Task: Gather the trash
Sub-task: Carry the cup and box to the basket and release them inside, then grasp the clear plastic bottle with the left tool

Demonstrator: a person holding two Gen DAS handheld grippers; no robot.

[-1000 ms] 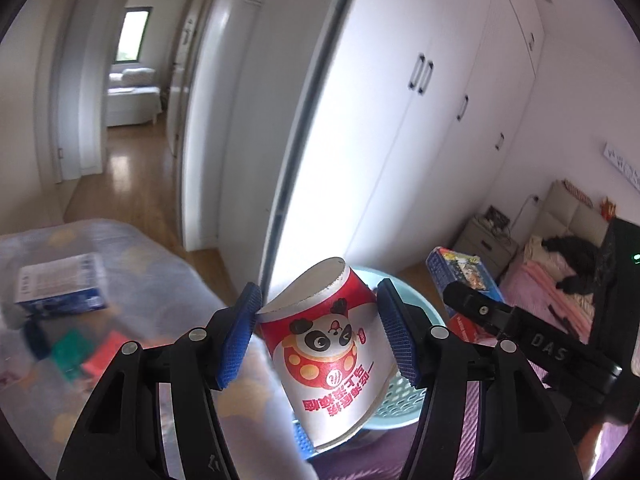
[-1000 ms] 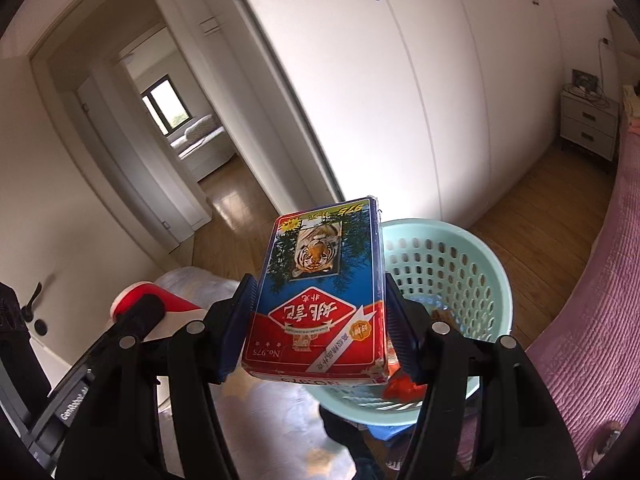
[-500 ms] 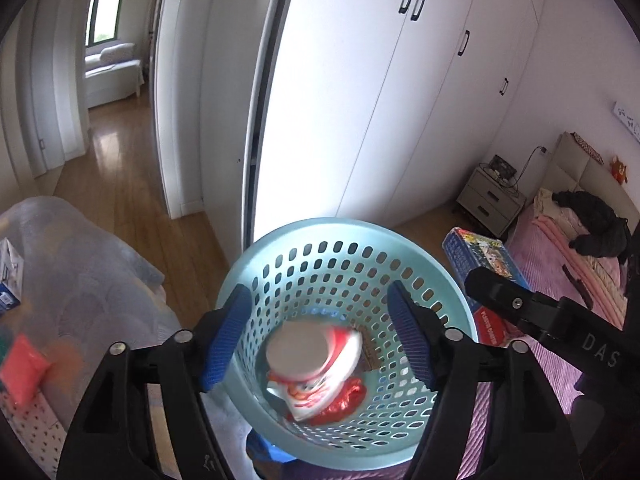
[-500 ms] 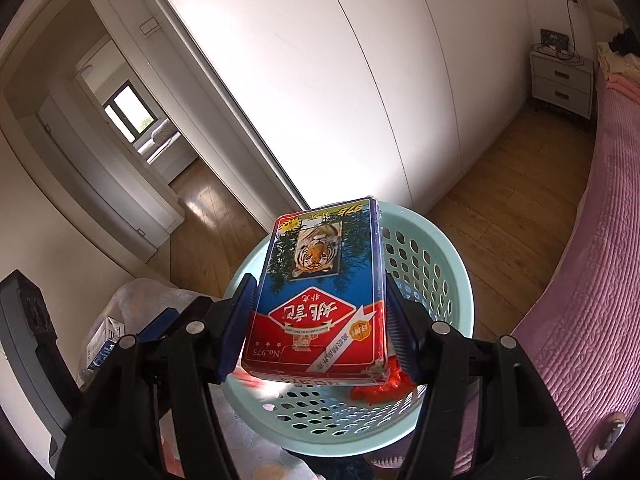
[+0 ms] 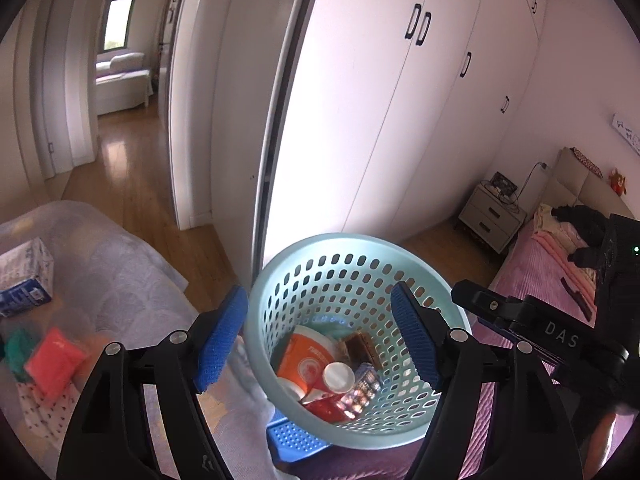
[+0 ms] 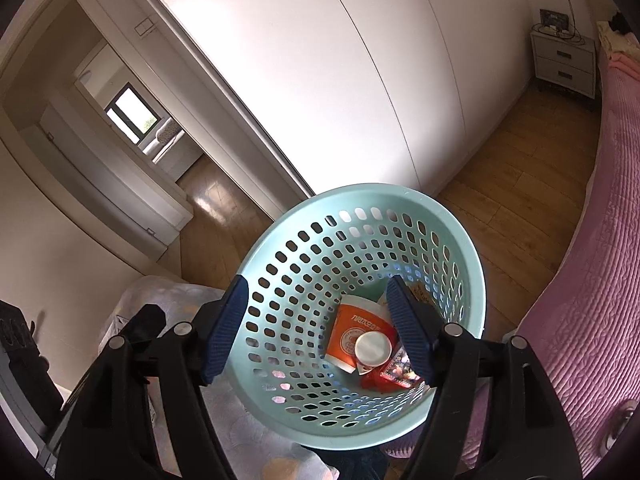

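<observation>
Now both the left gripper (image 5: 318,338) and the right gripper (image 6: 316,330) hang empty above the mint basket (image 6: 460,240), jaws just opened and standing wide. Inside, toward five o'clock, lie the orange cup (image 6: 356,330), the white-bottomed cup (image 6: 373,347) and the card box (image 6: 400,370).

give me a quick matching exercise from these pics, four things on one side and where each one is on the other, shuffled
Things:
1. orange cup
2. red packet
3. nightstand
4. left gripper

Places:
a. on the grey cover, outside the basket
b. by the wall beside the pink bed
c. inside the teal basket
d. open above the basket, holding nothing

Pairs: 1-c, 2-a, 3-b, 4-d
</observation>
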